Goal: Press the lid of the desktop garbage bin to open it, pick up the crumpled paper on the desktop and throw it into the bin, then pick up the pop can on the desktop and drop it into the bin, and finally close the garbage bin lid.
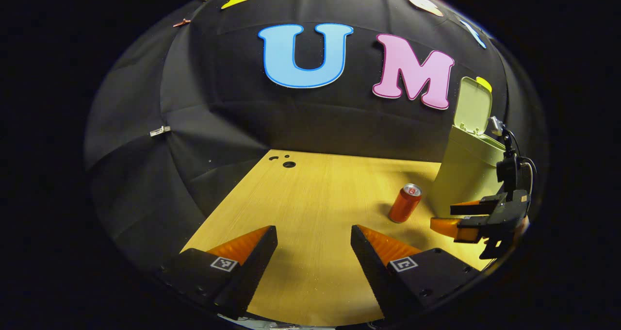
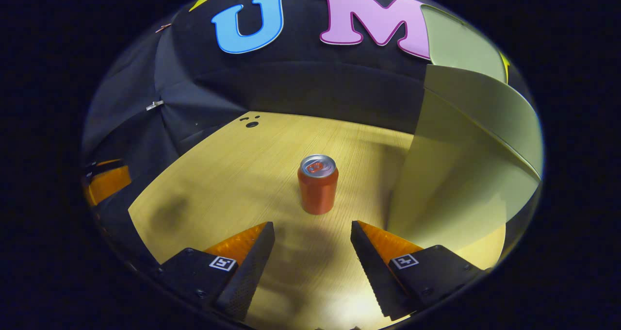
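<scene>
An orange pop can [image 2: 318,184] stands upright on the wooden desktop [image 2: 233,174], a short way beyond my right gripper [image 2: 313,230], which is open with nothing between its fingers. The pale green bin [image 2: 456,174] rises close on the right, its lid [image 2: 461,43] up. In the left gripper view the same can [image 1: 405,203] stands left of the bin [image 1: 463,174], whose lid [image 1: 473,106] is raised. The right gripper [image 1: 441,216] hangs open just right of the can, in front of the bin. My left gripper [image 1: 314,235] is open over bare desktop [image 1: 315,194].
Small holes [image 1: 286,162] mark the desktop's far left corner. Black cloth walls close the booth behind and on the left. A white clip [image 1: 160,131] sits on the left wall. The left gripper [image 2: 104,182] shows at the left edge of the right gripper view.
</scene>
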